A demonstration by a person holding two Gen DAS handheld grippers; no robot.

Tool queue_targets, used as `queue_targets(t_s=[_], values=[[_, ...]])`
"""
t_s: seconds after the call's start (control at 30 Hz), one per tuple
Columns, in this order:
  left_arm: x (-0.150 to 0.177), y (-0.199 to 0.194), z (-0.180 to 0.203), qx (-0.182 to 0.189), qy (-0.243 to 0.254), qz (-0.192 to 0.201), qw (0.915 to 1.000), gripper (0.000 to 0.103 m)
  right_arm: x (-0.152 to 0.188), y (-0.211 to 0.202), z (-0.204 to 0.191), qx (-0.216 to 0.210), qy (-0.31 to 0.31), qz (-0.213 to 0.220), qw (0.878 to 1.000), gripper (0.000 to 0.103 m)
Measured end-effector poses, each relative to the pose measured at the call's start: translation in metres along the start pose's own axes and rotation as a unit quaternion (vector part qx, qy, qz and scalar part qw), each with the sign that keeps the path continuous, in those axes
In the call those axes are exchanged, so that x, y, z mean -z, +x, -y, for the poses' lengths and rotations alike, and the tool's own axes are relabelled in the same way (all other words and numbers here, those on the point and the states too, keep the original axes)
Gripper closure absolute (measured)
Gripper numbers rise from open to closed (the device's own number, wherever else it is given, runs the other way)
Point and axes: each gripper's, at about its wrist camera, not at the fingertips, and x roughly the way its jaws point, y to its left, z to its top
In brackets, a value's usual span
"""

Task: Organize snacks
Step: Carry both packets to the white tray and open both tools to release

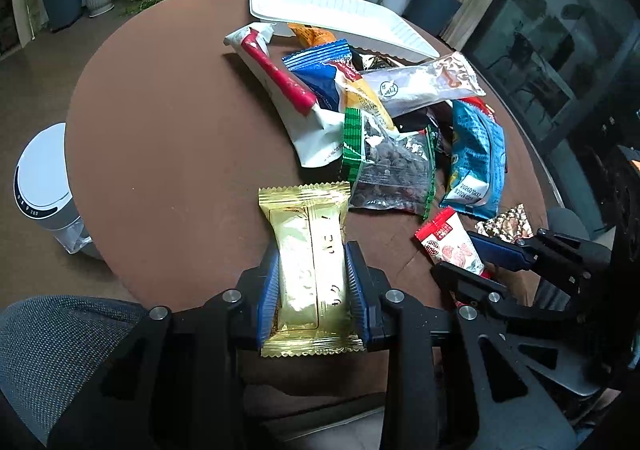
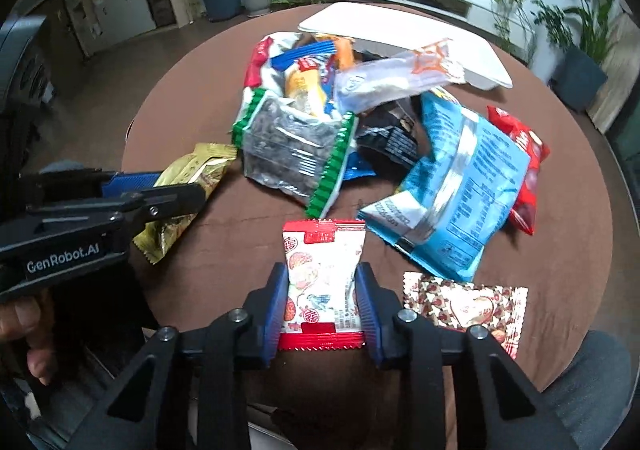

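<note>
My left gripper (image 1: 312, 250) is shut on a gold foil snack packet (image 1: 304, 210), its blue pads pressing on both long sides just above the brown round table (image 1: 160, 130). In the right wrist view this gripper (image 2: 180, 183) and the gold packet (image 2: 200, 162) sit at the left. My right gripper (image 2: 321, 268) is shut on a red and white snack packet (image 2: 322, 246) near the table's front edge. The left wrist view shows that gripper (image 1: 456, 252) and its packet (image 1: 444, 234) at the lower right.
A pile of snack bags fills the table's middle: a green-edged clear bag (image 2: 292, 146), a light blue bag (image 2: 464, 186), a red bag (image 2: 524, 170). A heart-patterned packet (image 2: 464, 306) lies right of my right gripper. A white tray (image 2: 460, 46) sits behind the pile.
</note>
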Motion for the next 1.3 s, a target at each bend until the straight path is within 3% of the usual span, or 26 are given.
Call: queue_targets(t_s=[0.17,0.33,0.5,0.73,0.93,1.07,1.17,1.3], values=[[0.0,0.001,0.004,-0.012,0.011,-0.002,0.9999,0.074,0.0,-0.001,0.004,-0.023,0.012,-0.001,1.0,0.072],[0.0,-0.001,0.0,-0.001,0.003,-0.001,1.0,0.074,0.0,-0.013,0.012,-0.056,0.041,0.017,0.997,0.072],[-0.005,-0.013,-0.009,0.015,-0.014,0.011,0.9997,0.074,-0.006,-0.031,0.029,-0.115,0.084,0.048,0.989,0.073],[-0.031,-0.037,-0.04,0.052,-0.062,0.041,0.9959,0.074,-0.018,-0.052,0.08,-0.158,0.151,0.085,0.972,0.073],[-0.094,-0.058,-0.065,0.04,-0.056,0.084,0.9941,0.074,-0.047,-0.059,0.162,-0.115,0.209,0.113,0.965,0.073],[-0.157,-0.055,-0.064,0.022,-0.022,0.1,0.9945,0.074,-0.083,-0.055,0.221,-0.079,0.243,0.126,0.959,0.072],[-0.208,-0.036,-0.056,0.017,0.003,0.092,0.9956,0.074,-0.121,-0.045,0.237,-0.072,0.23,0.125,0.963,0.072],[-0.265,-0.004,-0.033,0.003,0.044,0.081,0.9957,0.074,-0.175,-0.021,0.23,-0.08,0.19,0.116,0.972,0.072]])
